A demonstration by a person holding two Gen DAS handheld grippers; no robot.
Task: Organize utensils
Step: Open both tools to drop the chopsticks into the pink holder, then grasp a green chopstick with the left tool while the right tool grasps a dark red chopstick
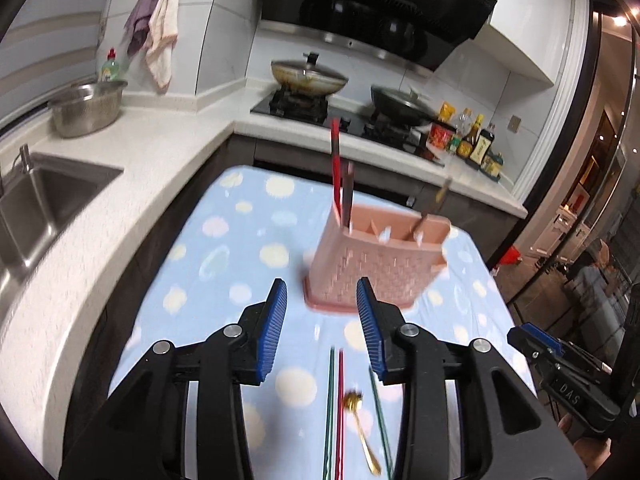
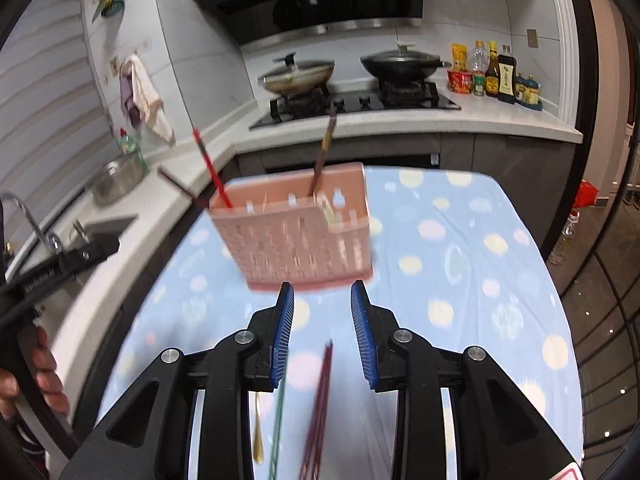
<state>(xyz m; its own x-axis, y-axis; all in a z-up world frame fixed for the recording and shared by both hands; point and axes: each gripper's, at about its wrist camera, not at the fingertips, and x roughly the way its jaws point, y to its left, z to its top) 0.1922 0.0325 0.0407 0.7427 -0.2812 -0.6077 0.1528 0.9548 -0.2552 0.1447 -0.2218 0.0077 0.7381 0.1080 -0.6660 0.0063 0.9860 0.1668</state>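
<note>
step in hand: pickup. left gripper and right gripper part open, empty; chopsticks lie beneath; pink holder ahead. next: descend, close.

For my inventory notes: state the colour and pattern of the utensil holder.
The utensil holder is pink plastic with a woven, basket-like perforated pattern, clearest in the left wrist view.

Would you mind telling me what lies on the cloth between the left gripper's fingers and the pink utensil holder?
Nothing: in the left wrist view, only bare spotted cloth separates the left gripper from the pink utensil holder.
</note>
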